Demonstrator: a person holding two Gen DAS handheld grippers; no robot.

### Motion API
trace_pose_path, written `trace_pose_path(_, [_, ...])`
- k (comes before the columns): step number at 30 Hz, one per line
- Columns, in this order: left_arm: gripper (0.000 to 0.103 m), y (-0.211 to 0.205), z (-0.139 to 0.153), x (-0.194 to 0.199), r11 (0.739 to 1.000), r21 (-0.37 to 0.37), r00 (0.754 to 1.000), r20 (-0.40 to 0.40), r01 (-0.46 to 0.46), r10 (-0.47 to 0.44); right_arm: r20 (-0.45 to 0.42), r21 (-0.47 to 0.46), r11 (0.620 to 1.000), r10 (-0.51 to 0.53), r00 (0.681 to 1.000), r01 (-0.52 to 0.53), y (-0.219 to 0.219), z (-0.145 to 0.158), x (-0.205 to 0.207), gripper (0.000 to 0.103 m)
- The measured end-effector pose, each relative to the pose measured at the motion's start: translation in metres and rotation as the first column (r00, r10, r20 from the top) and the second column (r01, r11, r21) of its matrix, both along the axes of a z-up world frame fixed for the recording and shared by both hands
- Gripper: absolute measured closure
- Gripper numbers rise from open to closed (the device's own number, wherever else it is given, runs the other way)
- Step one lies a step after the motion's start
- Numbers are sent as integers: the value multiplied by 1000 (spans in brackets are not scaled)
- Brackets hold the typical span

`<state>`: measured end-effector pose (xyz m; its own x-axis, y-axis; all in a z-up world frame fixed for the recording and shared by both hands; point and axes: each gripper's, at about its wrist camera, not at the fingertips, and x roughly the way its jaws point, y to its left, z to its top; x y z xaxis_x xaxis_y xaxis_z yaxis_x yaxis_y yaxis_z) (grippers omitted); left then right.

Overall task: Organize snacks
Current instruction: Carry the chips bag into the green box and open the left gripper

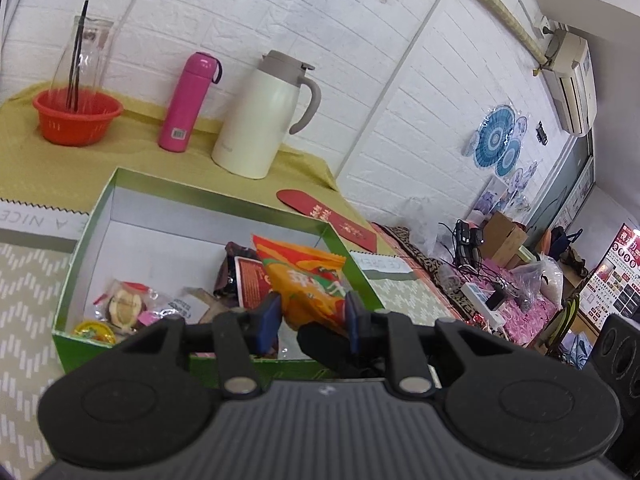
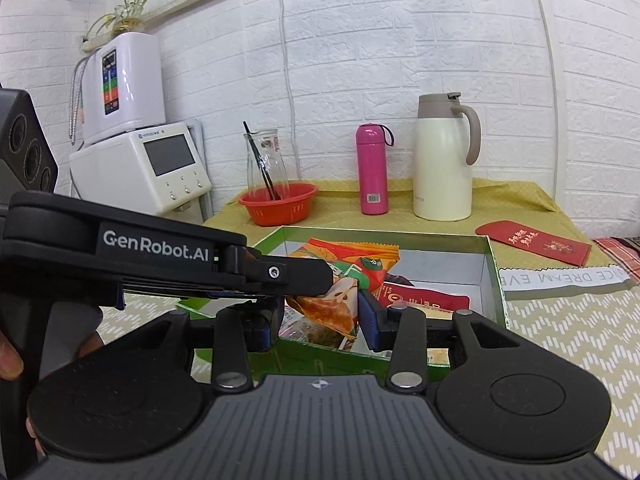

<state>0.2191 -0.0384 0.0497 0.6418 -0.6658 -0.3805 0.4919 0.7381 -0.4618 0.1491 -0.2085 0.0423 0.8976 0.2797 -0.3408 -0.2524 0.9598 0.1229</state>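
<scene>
**Orange snack bag pinched over the green box**

The left gripper is clamped on the lower end of the orange snack bag, which hangs just ahead of it over the green box. The right gripper brackets the same bag — whether its pads actually press, I cannot tell. The bag looks light, crinkly and slippery, so a crimped seam edge is likely the safest hold. Below the grippers, the box holds a dark red packet and small wrapped sweets.
</scene>
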Motion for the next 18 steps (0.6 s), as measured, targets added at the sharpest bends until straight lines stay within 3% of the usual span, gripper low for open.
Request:
trace_pose_path(7, [82, 3, -15, 21, 999, -21, 999, -49, -24, 23, -27, -8, 1000, 9, 1000, -9, 1, -12, 18, 33])
trace_pose_path(9, [78, 4, -18, 23, 999, -33, 998, -54, -31, 29, -24, -9, 1000, 17, 1000, -17, 2, -14, 21, 32])
trace_pose_path(10, [56, 6, -19, 24, 998, -39, 998, -55, -43, 41, -20, -11, 1000, 23, 1000, -24, 2, -16, 22, 30])
trace_pose_path(11, [44, 7, -20, 24, 997, -40, 997, -47, -62, 60, -12, -20, 999, 27, 1000, -27, 4, -17, 23, 26])
trace_pose_path(12, [42, 8, -20, 22, 996, -37, 996, -32, -83, 82, -10, -35, 999, 34, 999, -34, 5, -18, 22, 18])
trace_pose_path(13, [34, 8, -19, 20, 994, -21, 994, -14, -110, 109, -11, -50, 998, 37, 999, -37, 7, -19, 21, 0])
trace_pose_path(14, [12, 7, -18, 17, 990, 3, 990, 3, -138, 138, -2, -71, 997, 30, 1000, -30, 9, -20, 19, 0])
trace_pose_path(18, [12, 6, -11, 5, 967, 80, 967, 111, -240, 230, 28, -127, 991, 34, 999, -30, 14, -20, 12, 0])
